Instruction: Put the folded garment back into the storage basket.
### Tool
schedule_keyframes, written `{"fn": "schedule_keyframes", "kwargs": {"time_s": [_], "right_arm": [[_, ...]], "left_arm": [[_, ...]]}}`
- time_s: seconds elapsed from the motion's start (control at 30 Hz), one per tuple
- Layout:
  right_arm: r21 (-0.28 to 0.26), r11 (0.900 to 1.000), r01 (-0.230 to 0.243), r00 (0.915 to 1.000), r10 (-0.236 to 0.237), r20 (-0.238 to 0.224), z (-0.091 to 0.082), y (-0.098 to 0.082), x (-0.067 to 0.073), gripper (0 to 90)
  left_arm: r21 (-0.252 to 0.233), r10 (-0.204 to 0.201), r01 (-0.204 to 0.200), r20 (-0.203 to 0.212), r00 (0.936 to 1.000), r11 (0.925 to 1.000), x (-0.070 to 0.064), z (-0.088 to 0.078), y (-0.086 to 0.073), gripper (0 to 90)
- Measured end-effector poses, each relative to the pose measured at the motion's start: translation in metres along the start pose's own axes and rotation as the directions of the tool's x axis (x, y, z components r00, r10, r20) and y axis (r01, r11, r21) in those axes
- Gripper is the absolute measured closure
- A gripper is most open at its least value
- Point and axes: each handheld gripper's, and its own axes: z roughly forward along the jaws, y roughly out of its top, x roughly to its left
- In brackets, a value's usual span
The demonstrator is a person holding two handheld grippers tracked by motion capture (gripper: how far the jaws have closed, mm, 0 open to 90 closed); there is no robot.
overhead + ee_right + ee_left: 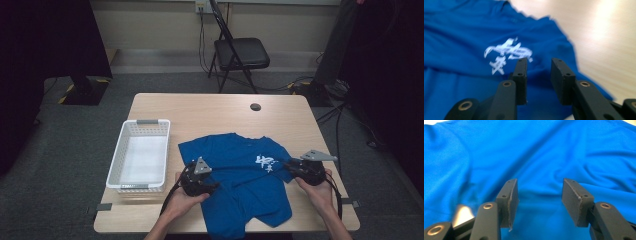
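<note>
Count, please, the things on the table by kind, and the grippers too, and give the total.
Blue T-shirt: 1
White plastic basket: 1
Small dark round thing near the table's far edge: 1
Grippers: 2, left gripper and right gripper, each with its jaws apart over the shirt
Total: 5

A white print is seen on the blue shirt [235,165]. It's too blurred to be read, so no actual text can be made out anywhere.
</note>
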Motion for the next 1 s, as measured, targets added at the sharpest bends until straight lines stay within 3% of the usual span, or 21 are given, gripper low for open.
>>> {"fn": "schedule_keyframes", "kwargs": {"time_s": [0.13, 0.2, 0.43, 0.57, 0.63, 0.83, 1.0], "right_arm": [[0.065, 0.998, 0.001, 1.0, -0.002, 0.008, 0.013, -0.007, 0.0, 58.5], [0.075, 0.997, -0.023, 0.9996, 0.022, 0.019, 0.016, -0.009, -0.003, 51.0], [0.101, 0.994, -0.05, 0.9985, 0.052, -0.019, 0.024, -0.01, -0.012, 40.0], [0.103, 0.993, -0.049, 0.9981, 0.052, -0.033, 0.026, -0.009, -0.017, 38.7], [0.107, 0.994, -0.033, 0.9993, 0.035, -0.013, 0.028, -0.008, -0.02, 37.1], [0.094, 0.994, -0.05, 0.9987, 0.049, 0.012, 0.028, -0.009, -0.032, 36.6], [0.096, 0.994, -0.046, 0.9984, 0.042, 0.038, 0.026, -0.009, -0.028, 34.1]], "left_arm": [[0.025, 0.013, -0.012, -0.018, 0.9998, 0.9996, 0.003, 0.004, -0.002, 46.1], [0.018, 0.019, -0.018, -0.027, 0.9995, 0.9997, 0.005, 0.004, -0.003, 45.6], [0.007, 0.023, -0.023, -0.057, 0.9981, 0.9997, 0.014, 0.004, -0.004, 45.6], [0.012, 0.022, -0.021, -0.063, 0.9978, 0.9997, 0.016, 0.006, -0.002, 44.7], [0.019, 0.02, -0.019, -0.067, 0.9976, 0.9996, 0.02, 0.007, 0.0, 44.1], [0.01, 0.012, -0.011, -0.071, 0.9974, 0.9999, 0.023, 0.007, 0.0, 43.9], [0.007, -0.015, 0.016, -0.063, 0.9979, 0.9999, 0.021, 0.005, 0.001, 39.7]]}}
